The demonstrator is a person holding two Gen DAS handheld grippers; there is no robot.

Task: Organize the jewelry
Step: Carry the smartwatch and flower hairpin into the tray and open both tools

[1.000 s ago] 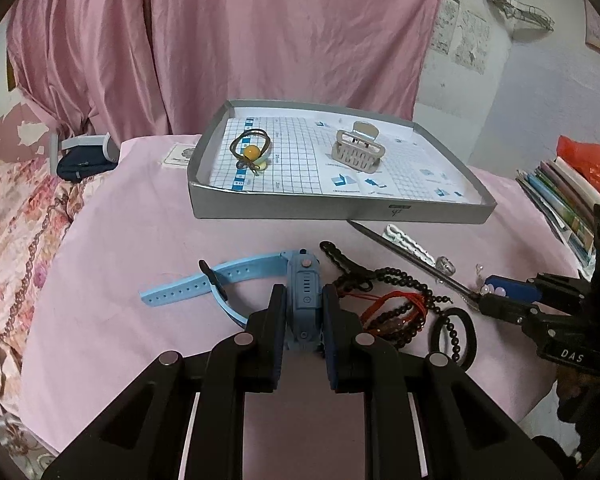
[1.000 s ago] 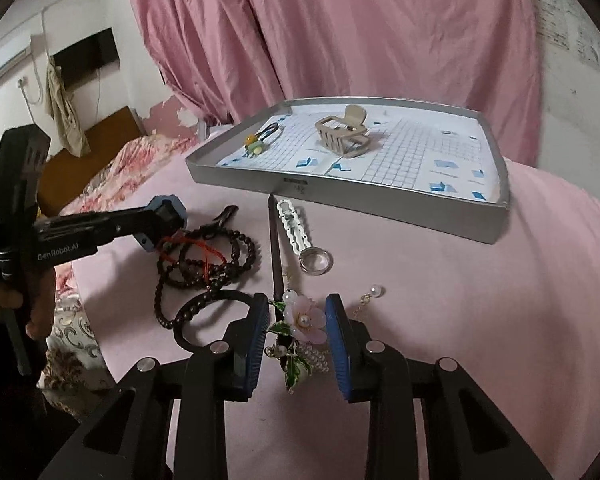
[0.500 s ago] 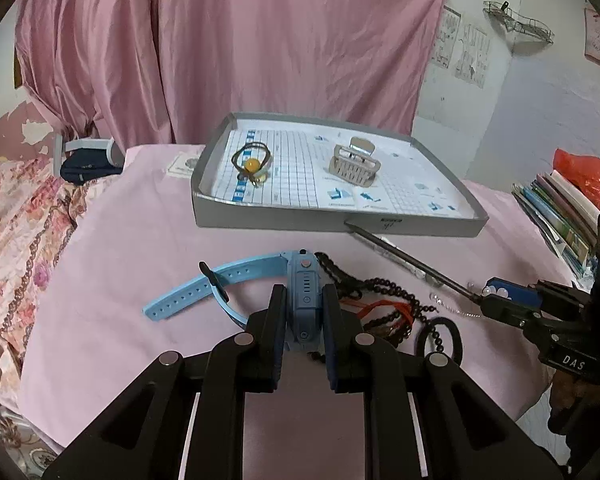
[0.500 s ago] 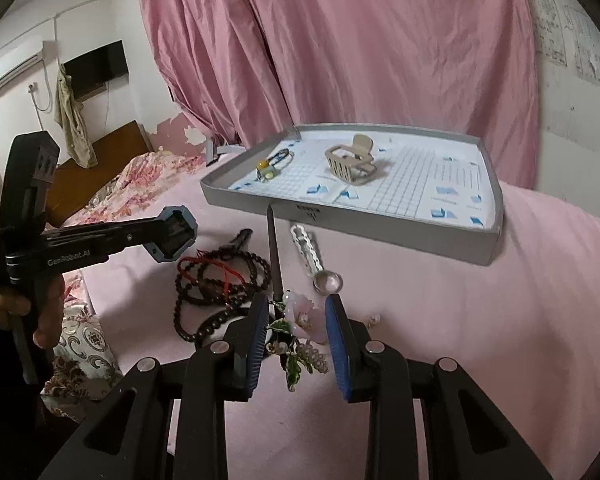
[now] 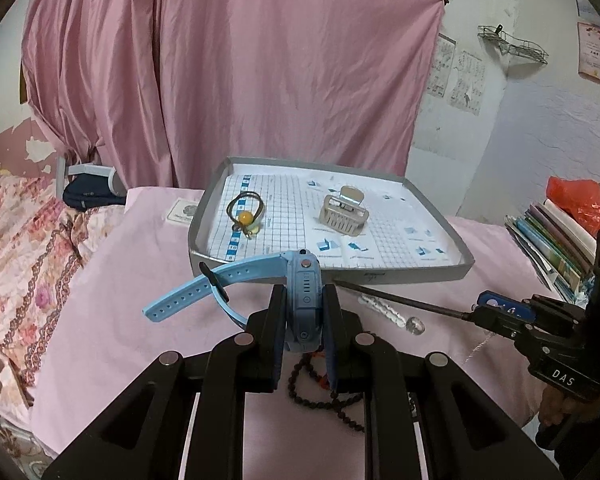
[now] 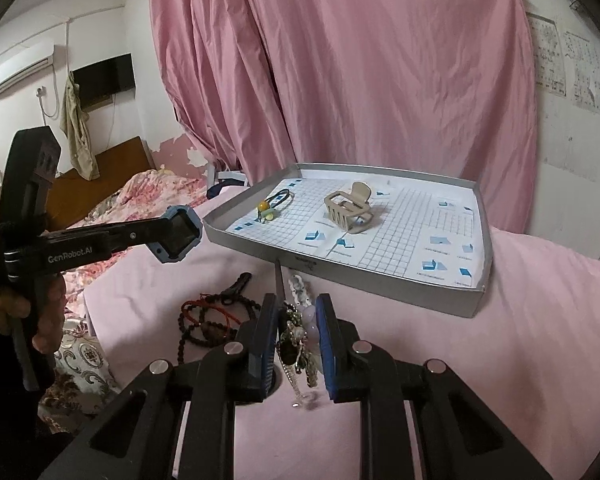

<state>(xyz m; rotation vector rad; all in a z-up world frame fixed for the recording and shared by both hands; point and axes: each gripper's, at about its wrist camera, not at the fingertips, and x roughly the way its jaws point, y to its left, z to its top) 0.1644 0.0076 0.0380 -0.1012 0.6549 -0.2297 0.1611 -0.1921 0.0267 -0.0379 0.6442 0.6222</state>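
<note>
Jewelry partly sorted: grey tray at far side of pink-covered bench, holding hair tie with yellow bead toward its left and beige claw clip near centre, the two well apart. Blue watch clamped at its case between jaws of left gripper, lifted clear of bench, strap trailing out to the left. Jaws closed tight against both sides of case. Right gripper with jaws nearly closed on flower hairpin, pink blossom and dangling chain between the pads, dark pin shaft pointing toward tray front wall, also raised off bench. Still on bench in front of tray: dark bead strands with red cord, white beaded piece, small ring just beside it. Stack of books at right edge in left wrist view.
</note>
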